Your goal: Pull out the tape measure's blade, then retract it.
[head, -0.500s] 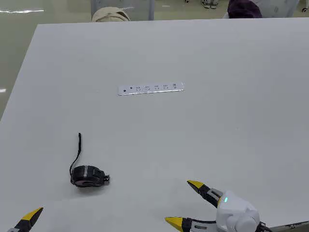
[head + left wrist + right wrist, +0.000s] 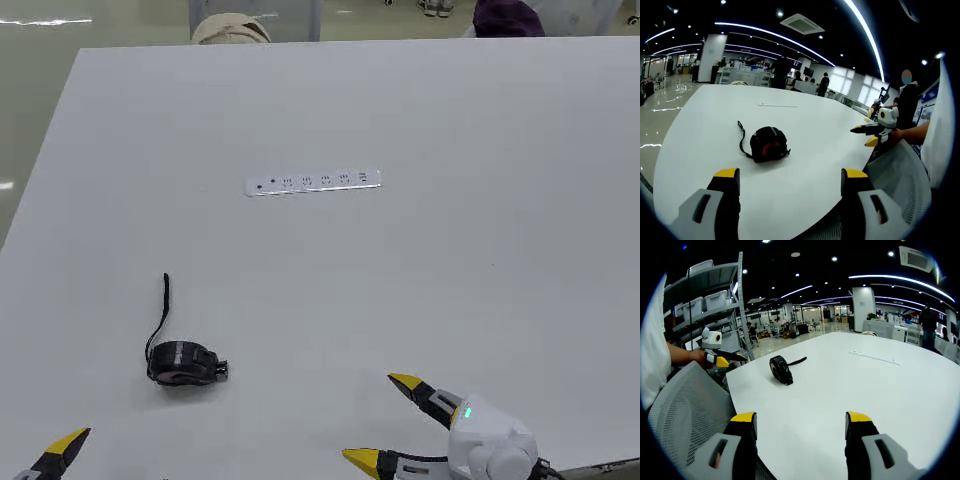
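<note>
Two grippers are held at the near edge of the white table (image 2: 470, 260), and nothing is touched by either. Farthest left, the left gripper (image 2: 790, 175) is seen in its own view with its jaws spread wide and nothing between them; in the head view one yellow tip of it is caught at the bottom corner. Just beyond it and a little to the right, the tape measure (image 2: 183, 363) is found lying flat on the table, a black case with its blade seemingly wound fully in and a small end tab pointing right. Its black wrist strap (image 2: 159, 312) is trailed away towards the far side. Further back, near the middle of the table, a white power strip (image 2: 313, 182) is laid, well apart from the tape. To the right, the right gripper (image 2: 383, 420) is held above the table with its jaws likewise parted and empty, well apart from the case. The approach is judged to be the step in hand, since no blade is yet drawn. For the next move, the case would likely need to be clamped by the nearer left gripper, and the small end tab pinched finely by the right one before any pull is made.
</note>
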Demonstrator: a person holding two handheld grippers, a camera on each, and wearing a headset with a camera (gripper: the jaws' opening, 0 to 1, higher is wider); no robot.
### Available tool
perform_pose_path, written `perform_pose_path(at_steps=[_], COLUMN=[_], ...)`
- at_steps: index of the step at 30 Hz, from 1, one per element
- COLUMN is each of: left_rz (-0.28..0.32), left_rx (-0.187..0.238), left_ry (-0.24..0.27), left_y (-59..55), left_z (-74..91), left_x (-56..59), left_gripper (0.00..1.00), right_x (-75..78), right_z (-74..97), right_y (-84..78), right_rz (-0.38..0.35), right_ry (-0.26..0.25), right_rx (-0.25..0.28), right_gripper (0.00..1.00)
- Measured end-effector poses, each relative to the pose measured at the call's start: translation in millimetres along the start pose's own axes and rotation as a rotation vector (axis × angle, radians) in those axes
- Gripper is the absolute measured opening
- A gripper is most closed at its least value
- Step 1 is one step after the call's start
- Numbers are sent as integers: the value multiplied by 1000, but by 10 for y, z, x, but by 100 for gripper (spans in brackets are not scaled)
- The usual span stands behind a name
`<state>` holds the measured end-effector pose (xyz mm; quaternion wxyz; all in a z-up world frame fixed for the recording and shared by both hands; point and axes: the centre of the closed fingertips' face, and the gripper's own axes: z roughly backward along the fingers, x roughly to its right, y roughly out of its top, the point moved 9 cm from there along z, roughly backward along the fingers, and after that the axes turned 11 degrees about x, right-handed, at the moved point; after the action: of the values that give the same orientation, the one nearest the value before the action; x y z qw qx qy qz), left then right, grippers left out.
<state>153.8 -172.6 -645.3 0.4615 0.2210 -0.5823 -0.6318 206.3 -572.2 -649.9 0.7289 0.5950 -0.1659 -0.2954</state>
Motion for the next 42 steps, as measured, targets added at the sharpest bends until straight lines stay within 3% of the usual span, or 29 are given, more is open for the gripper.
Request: perform_pose_path(at_steps=[21,32,36,42], left_rz=[-13,-94,-116,-142], left_rx=[-19,-65,-60,-80], left_ry=[-16,-64,-100,-135], left_y=[-5,12,42,81], left_z=[-37,-139,-212,-320], left_x=[-20,-96,-104,-189], left_gripper=[81,80,79,79], right_x=[2,-6,-18,-34], right_z=[-34,-152,-209,-307], right_y=[-12,-1,5,-32], right_rz=[-7,-9,-19,-3], right_ry=[20,81,117,171], right_rx=[2,35,45,30], right_gripper=[72,67,67,66])
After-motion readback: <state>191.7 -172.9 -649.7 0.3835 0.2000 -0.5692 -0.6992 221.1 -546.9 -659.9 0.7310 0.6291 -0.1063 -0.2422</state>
